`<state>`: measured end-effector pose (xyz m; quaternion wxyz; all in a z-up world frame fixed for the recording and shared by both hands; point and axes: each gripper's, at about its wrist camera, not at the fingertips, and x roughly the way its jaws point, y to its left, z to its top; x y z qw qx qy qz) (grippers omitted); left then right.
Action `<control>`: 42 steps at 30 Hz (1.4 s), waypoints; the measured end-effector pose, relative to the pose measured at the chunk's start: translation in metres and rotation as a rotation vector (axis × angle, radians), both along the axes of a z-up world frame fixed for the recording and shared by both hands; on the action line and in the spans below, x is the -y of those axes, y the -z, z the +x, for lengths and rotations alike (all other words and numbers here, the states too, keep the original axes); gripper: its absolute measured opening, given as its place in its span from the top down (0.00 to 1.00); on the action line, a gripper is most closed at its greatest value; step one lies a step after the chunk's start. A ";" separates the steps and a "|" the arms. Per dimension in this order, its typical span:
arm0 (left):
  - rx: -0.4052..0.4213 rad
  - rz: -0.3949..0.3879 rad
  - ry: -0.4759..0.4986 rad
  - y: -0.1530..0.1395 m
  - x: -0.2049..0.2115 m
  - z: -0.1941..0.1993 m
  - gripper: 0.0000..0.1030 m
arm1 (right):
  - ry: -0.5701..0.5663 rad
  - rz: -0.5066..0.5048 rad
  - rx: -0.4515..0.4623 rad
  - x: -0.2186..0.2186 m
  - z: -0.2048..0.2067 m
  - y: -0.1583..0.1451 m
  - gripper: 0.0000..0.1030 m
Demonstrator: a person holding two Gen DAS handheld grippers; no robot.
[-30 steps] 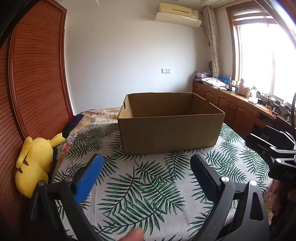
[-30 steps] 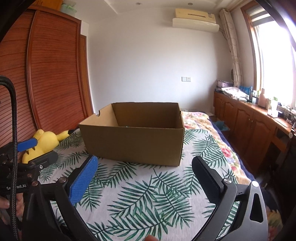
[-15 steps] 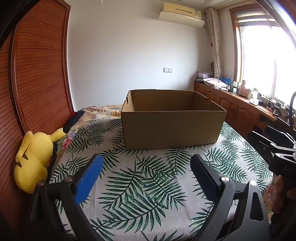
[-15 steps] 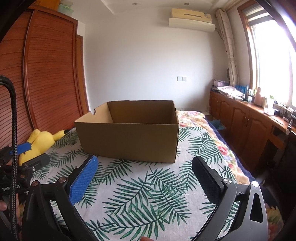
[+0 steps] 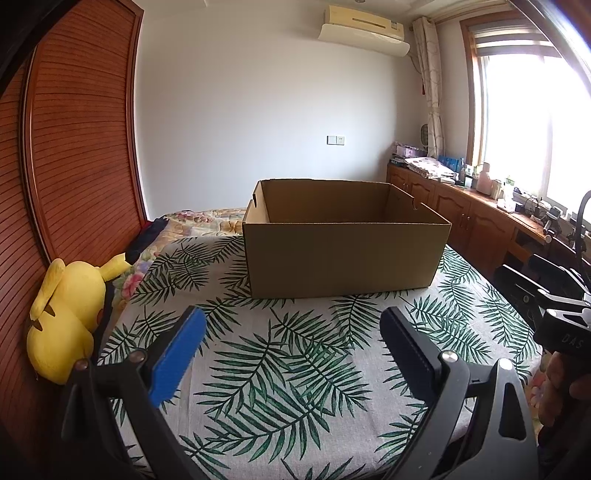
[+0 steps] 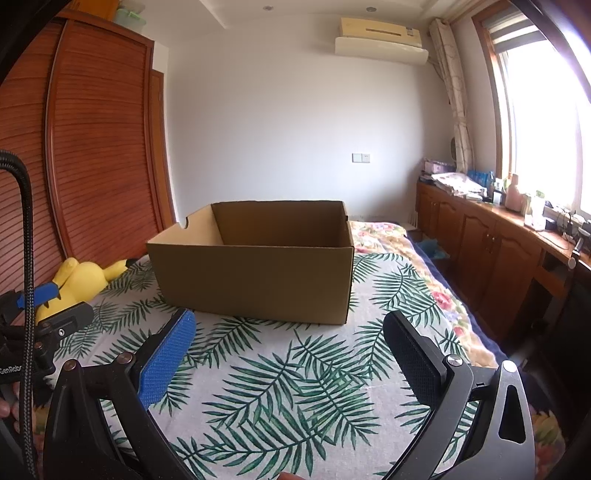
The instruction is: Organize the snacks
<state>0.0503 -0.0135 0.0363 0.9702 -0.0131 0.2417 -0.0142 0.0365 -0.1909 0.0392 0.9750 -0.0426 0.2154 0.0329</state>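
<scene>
Both views have tilted up off the cloth; left gripper (image 5: 291, 347) and right gripper (image 6: 288, 347) gape wide, empty, before the cardboard box (image 5: 343, 254) at frame centre, 0 snacks visible.

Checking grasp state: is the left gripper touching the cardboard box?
Apart. The left wrist view shows the left gripper open, with a stretch of leaf-print cloth between its fingertips and the cardboard box.

open-topped cardboard box (image 5: 343, 254) ahead, bare leaf-print cloth (image 5: 280, 369) before it

Yellow plush toy (image 5: 64, 317) beside wooden wardrobe (image 5: 74, 155), leaf-print cloth (image 5: 288, 369), wall air conditioner (image 5: 364, 26), wooden cabinets (image 6: 480, 240)
</scene>
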 end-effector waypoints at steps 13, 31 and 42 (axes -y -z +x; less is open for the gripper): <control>0.007 0.002 0.002 -0.002 0.001 -0.002 0.07 | 0.000 -0.001 0.000 0.000 0.000 -0.001 0.00; 0.009 0.000 0.003 -0.004 0.002 -0.003 0.07 | 0.001 0.000 0.000 0.001 -0.001 -0.001 0.00; 0.009 -0.001 0.003 -0.004 0.002 -0.004 0.07 | 0.002 0.000 0.001 0.001 -0.002 -0.001 0.00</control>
